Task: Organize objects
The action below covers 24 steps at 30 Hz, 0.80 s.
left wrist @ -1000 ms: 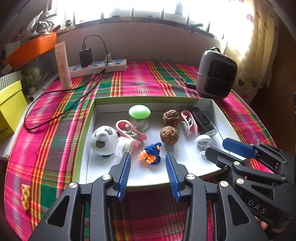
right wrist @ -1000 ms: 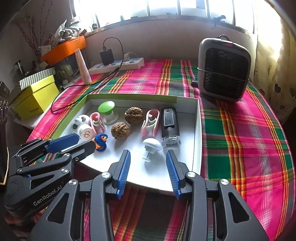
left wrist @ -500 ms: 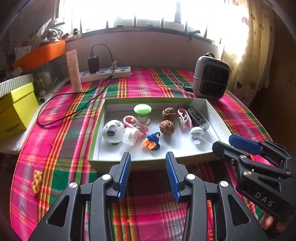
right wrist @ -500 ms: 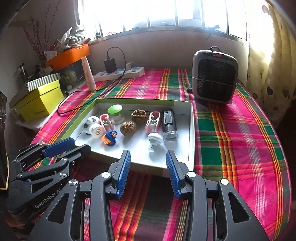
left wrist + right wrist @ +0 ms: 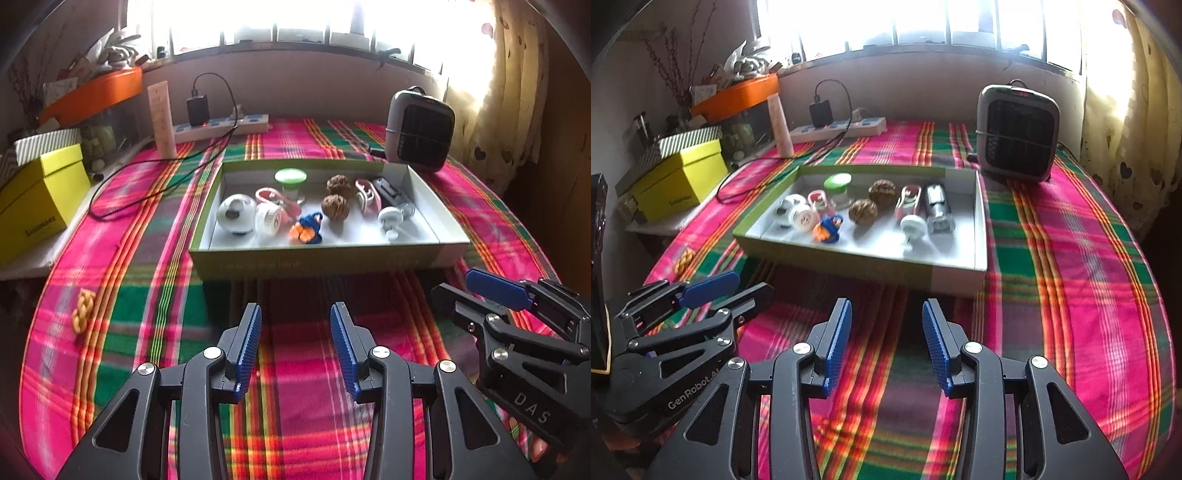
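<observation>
A shallow green-sided box (image 5: pixel 325 254) (image 5: pixel 956 275) with a white floor lies mid-table. Inside are a white ball (image 5: pixel 236 214), a white roll (image 5: pixel 266 218), pink clips (image 5: pixel 367 195), a green-capped piece (image 5: pixel 290 176), two walnuts (image 5: pixel 335 208), a blue-orange knot (image 5: pixel 308 230), a white knob (image 5: pixel 389 216) and a black-silver device (image 5: pixel 937 208). My left gripper (image 5: pixel 295 321) (image 5: pixel 735 288) hangs open over the cloth in front of the box, nothing between its jaws. My right gripper (image 5: pixel 886 317) (image 5: pixel 461 284) is open too, beside it on the right.
A yellow braided knot (image 5: pixel 83 312) lies on the plaid cloth at the left. A grey heater (image 5: pixel 1017 133) stands behind the box. A power strip (image 5: pixel 221 125) with cable, a cream tube (image 5: pixel 162 118) and a yellow box (image 5: pixel 40 199) are at the back left.
Both grippers have drawn back from above the box towards the table's near side. The box now lies farther ahead. Jaws look unchanged.
</observation>
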### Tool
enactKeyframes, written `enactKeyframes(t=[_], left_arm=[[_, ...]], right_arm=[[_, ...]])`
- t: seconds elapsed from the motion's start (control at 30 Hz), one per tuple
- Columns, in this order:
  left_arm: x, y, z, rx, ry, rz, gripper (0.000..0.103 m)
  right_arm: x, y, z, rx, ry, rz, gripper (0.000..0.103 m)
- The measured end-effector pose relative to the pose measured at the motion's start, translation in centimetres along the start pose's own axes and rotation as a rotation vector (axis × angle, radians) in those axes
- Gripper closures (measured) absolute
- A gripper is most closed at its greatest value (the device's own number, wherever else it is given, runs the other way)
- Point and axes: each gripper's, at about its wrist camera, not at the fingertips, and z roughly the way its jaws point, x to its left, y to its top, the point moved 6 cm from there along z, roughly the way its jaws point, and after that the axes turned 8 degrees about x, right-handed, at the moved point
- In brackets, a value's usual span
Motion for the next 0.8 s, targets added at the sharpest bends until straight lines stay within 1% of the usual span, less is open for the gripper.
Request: enactKeyframes(t=[0.13, 0.37, 0.5, 0.67, 0.8], left_arm=[[0.1, -0.9, 0.0, 0.013, 0.003, -0.001, 0.065], [0.1, -2.4, 0.4, 0.039, 0.011, -0.003, 0.065], [0.2, -2.9, 0.4, 0.044, 0.015, -0.006, 0.065], [0.4, -3.4, 0.8, 0.056, 0.017, -0.009, 0.065], [0.4, -3.6, 0.7, 0.053, 0.019, -0.005, 0.065]], right_arm=[[0.1, -1.2, 0.4, 0.025, -0.005, 0.011, 0.061], [-0.3, -2.4, 0.4, 0.036, -0.026, 0.026, 0.061], [-0.4, -3.1, 0.7, 0.057, -0.032, 0.035, 0.061], [-0.4, -3.5, 0.9, 0.068, -0.038, 0.038, 0.061], [-0.5, -3.7, 0.8, 0.06, -0.049, 0.04, 0.061]])
